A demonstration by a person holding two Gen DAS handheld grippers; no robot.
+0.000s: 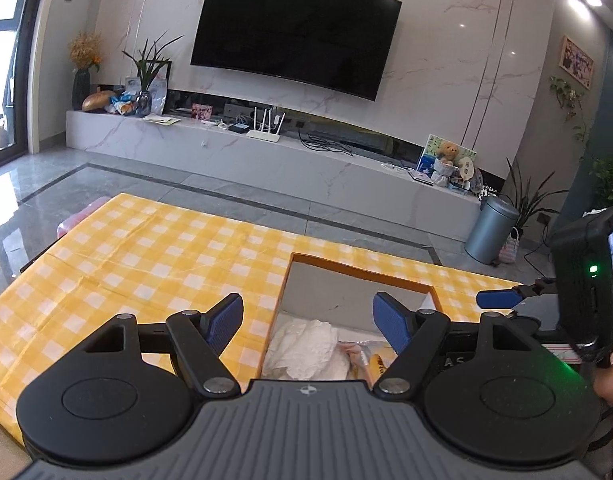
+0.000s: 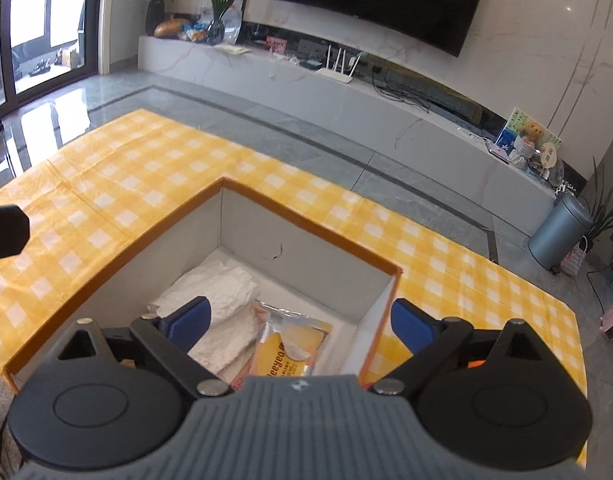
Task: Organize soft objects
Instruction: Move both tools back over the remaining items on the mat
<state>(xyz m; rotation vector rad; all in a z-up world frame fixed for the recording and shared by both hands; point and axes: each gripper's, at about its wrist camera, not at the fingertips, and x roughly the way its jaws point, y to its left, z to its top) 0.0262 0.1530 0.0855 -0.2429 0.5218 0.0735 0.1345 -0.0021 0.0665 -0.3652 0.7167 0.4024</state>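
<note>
White crumpled cloth (image 1: 306,346) lies inside the orange-rimmed box (image 1: 358,274) on the yellow checked tablecloth (image 1: 146,252); the left gripper (image 1: 308,320) hovers above, fingers apart and empty.

From the right wrist, the cloth lies beside a yellow packet (image 2: 290,350); the right gripper (image 2: 302,322) is spread wide, gripping nothing.

Home living room, wall-mounted television (image 1: 294,34), marble media console (image 1: 266,152), houseplants (image 1: 148,64)

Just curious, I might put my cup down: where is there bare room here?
The yellow checked cloth lies bare left of and behind the box. Inside, the white cloth and yellow packet crowd the near floor; only the far right corner is free.
</note>
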